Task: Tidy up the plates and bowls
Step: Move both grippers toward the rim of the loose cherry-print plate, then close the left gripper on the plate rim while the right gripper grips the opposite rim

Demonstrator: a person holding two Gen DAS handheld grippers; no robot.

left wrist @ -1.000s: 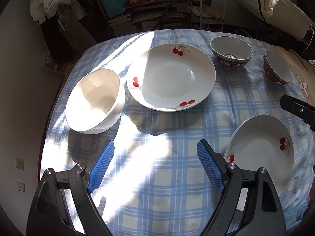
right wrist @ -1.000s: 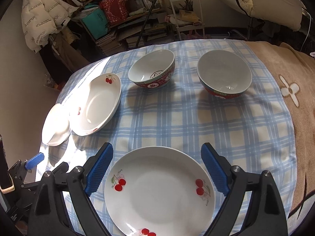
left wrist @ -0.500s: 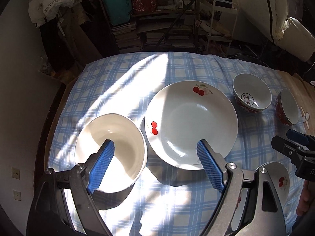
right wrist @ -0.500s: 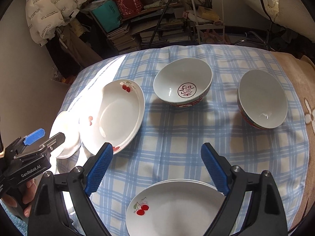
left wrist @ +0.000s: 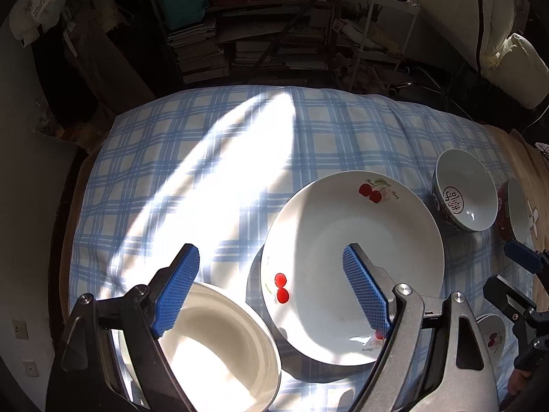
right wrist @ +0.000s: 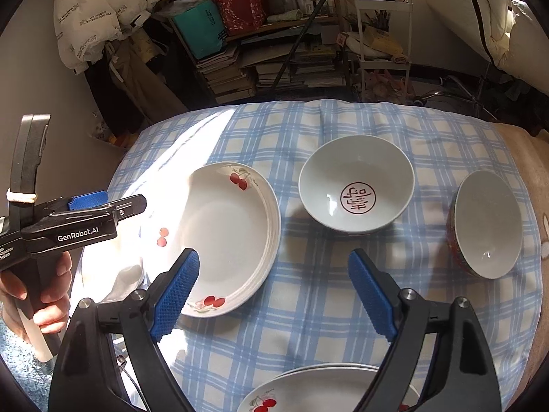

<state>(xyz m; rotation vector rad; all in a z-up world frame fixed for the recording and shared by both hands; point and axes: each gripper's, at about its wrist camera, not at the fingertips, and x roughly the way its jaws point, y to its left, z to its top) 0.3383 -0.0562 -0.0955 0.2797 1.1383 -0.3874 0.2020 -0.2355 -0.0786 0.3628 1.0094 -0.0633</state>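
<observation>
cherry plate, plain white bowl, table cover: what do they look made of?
Cherry plate: looks like glazed ceramic or porcelain; glossy white, sharp highlight near its rim, printed red cherries.
Plain white bowl: probably glazed ceramic too; smooth and bright, though sun glare hides detail, so melamine can't be excluded.
Table cover: soft woven or fleecy fabric, matte; blue plaid, rumpled at the far edge.

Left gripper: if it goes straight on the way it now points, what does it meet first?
Probably the near-left rim of the cherry plate, which sits ahead of the open left gripper; depth is unclear.
</observation>
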